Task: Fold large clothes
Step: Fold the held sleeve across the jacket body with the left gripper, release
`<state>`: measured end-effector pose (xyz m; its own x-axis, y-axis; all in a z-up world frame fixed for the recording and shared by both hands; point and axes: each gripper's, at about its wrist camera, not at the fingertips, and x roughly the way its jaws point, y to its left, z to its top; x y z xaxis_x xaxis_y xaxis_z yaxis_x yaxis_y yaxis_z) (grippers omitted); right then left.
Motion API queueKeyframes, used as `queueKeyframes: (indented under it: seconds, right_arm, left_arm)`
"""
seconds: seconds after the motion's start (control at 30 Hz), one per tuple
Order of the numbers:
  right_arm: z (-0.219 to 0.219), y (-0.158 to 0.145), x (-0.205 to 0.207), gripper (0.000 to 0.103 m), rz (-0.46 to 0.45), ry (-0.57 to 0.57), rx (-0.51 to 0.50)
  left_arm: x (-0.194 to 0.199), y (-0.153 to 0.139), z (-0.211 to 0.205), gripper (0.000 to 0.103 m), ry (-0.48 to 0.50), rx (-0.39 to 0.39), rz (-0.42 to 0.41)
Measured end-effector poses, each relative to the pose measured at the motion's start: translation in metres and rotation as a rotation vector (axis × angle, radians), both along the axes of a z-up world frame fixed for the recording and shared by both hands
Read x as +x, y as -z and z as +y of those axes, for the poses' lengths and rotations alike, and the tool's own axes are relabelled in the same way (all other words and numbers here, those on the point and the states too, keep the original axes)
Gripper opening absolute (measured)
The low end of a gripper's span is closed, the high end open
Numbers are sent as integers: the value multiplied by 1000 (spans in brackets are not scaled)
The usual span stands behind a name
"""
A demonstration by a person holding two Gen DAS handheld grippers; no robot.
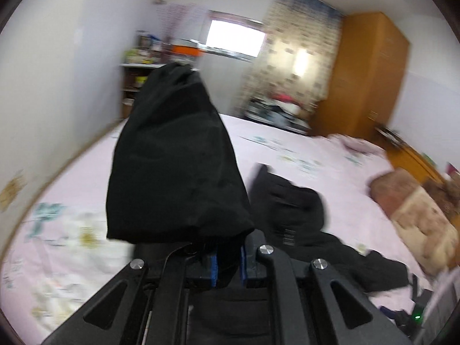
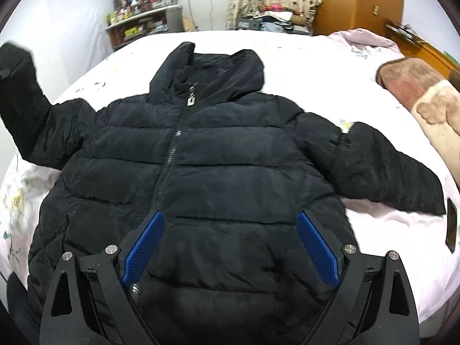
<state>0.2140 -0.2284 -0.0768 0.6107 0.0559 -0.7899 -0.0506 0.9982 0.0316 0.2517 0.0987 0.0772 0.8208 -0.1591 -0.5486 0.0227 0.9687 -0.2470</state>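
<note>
The left gripper [image 1: 227,264] has its blue-padded fingers [image 1: 211,268] drawn close together on a fold of black cloth: the end of the left sleeve [image 1: 175,158] of a black puffer jacket [image 2: 201,172], which stands up from the grip in a tall bunch above the bed. The left wrist view is blurred, yet more of the jacket shows just to the right of the grip, lying rumpled on the sheet.

The right gripper [image 2: 230,247] has its fingers [image 2: 143,247] spread wide, holding nothing, over the lower front of the jacket near the hem.

From the right wrist view the jacket lies front up on the bed [image 2: 373,230], zipped, its collar towards the far side and its zipper [image 2: 172,149] running down the middle. The right sleeve [image 2: 388,169] lies flat, stretched outward on the pink sheet; the left one rises at the left edge of that view.

A brown and cream folded blanket [image 2: 425,97] lies near the bed's right edge, apart from the jacket. Beyond the bed stand a cluttered shelf [image 2: 138,20] and a wooden wardrobe [image 2: 359,0].
</note>
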Motion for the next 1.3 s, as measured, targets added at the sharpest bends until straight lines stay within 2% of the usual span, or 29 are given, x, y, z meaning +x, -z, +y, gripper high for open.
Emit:
queueKeyframes:
  seconds: [0.1,0.27,0.4,0.43,0.5,0.57,0.63,0.67,0.7,0.77,0.87,0.97,1.0,1.07,1.17,1.3]
  right_arm:
    - [-16,0,-10,93,-5,30,23]
    - [-43,6,-25,93,8,73,43]
    - [-60,11,-35,93,20,101,38]
    - [-64,11,-38,93,18,109,38]
    - [-71,11,-42,93,19,127,42]
    - [-77,13,-41,93,24,137,49]
    - [-79,14,-40,93,26,143,50]
    - [-80,13,-39,93,23,144,51]
    - [-80,12,-38,93,18,144,53]
    - [-78,9,-34,93,5,141,58]
    - [-71,4,-21,93,-25,116,64]
    - [-56,1,1,91,-42,62,73]
    - [-51,1,8,88,-51,45,74]
    - [-37,3,31,68,-52,7,63]
    - [-22,13,72,53,-49,-29,62]
    - [-13,51,132,52,36,-34,34]
  left_arm:
    - [21,12,-57,11,119,-38,33]
    - [48,55,-139,11,245,-71,116]
    - [60,94,-180,13,322,-88,193]
    - [65,104,-189,15,357,-109,216]
    - [70,119,-207,35,425,-171,268]
    - [67,130,-212,47,449,-204,304]
    - [63,131,-219,48,471,-234,311]
    - [59,127,-217,52,481,-249,304]
    - [54,124,-212,57,491,-256,294]
    - [45,110,-201,58,501,-256,258]
    - [36,96,-168,59,454,-170,186]
    - [43,91,-124,59,322,-41,129]
    - [49,95,-107,59,261,7,131]
    - [64,110,-74,58,154,78,163]
    - [91,144,-31,57,34,84,249]
    - [114,193,-9,59,-7,63,335]
